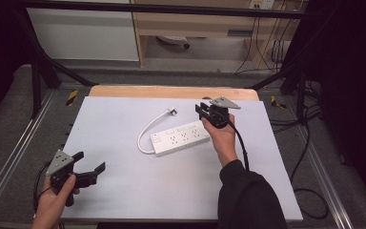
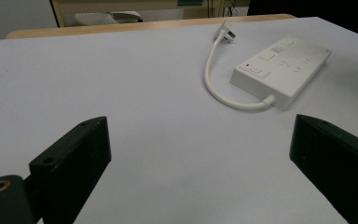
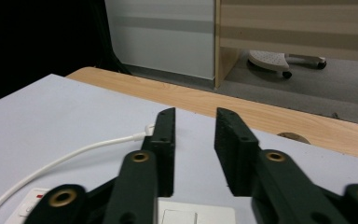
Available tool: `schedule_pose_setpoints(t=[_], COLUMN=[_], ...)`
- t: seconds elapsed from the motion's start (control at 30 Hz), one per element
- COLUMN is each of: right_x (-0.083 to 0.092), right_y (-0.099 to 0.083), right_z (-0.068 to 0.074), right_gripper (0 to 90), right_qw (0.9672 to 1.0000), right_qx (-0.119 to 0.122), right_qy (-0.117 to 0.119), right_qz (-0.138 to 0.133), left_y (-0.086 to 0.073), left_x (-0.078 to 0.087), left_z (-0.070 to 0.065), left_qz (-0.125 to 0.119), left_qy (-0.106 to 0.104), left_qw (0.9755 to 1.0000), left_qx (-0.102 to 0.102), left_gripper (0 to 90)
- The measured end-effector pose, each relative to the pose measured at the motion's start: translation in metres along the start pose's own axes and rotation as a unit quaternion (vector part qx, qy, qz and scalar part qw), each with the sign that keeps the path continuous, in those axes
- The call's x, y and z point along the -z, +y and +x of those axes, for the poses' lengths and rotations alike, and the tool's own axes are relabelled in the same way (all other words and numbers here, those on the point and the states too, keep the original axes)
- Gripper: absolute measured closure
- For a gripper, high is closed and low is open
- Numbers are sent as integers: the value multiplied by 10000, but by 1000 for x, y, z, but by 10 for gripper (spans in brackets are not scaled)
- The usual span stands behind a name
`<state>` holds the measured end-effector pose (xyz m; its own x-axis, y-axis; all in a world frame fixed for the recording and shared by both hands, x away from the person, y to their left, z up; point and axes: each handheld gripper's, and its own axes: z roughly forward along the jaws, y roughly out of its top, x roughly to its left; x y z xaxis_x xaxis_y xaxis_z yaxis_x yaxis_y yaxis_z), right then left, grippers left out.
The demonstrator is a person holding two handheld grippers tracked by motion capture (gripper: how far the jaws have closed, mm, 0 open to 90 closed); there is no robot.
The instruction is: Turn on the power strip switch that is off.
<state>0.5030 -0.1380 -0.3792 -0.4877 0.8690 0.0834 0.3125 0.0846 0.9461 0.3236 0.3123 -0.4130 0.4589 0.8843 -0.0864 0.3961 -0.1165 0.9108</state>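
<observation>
Power strip [image 1: 181,137]: white, centre of the high view, lying flat on the desk [image 1: 124,191]
Plug [image 1: 172,111]: above the strip, at the end of its short looping cord [image 1: 145,135]
Right gripper [image 1: 201,111]: over the strip's right end, jaws narrowed to a slim gap, nothing between them
Left gripper [image 1: 91,162]: lower left, jaws wide apart, empty
Advice: the plug looks the likely target; keep the right jaws level and straddle it squarely before squeezing

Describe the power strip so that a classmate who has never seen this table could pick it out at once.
On the white table, look just right of centre, beside the right gripper. The power strip is a flat white block with rows of sockets, trailing a short looped white cable that ends in a plug.
</observation>
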Motion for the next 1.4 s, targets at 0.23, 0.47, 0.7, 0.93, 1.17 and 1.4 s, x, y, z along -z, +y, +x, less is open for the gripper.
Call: schedule_pose_setpoints(t=[0.23, 0.47, 0.7, 0.93, 1.17, 1.4], right_x=[-7, -12, -16, -23, -26, -28], right_y=[-4, -7, -10, -14, -17, -19], right_z=[4, 6, 8, 10, 13, 15], right_gripper=[900, 900, 900, 900, 900, 900], right_qw=[9999, 9998, 9996, 9992, 9990, 9987], right_qx=[123, 128, 129, 46, 59, 74], right_qy=[98, 171, 199, 233, 253, 273], right_qz=[-18, 56, 171, 308, 366, 418], left_y=[0, 0, 0, 0, 1, 0], left_x=[0, 0, -1, -1, -1, -1], left_z=[0, -1, -1, -1, -1, -1], left_qz=[16, 14, 32, 12, 14, 21], left_qy=[-22, -17, -21, -25, -39, -41], left_qw=[10000, 10000, 10000, 10000, 10000, 10000], left_qx=[-15, -58, -66, -36, -43, -49], left_gripper=[52, 51, 52, 54, 53, 53])
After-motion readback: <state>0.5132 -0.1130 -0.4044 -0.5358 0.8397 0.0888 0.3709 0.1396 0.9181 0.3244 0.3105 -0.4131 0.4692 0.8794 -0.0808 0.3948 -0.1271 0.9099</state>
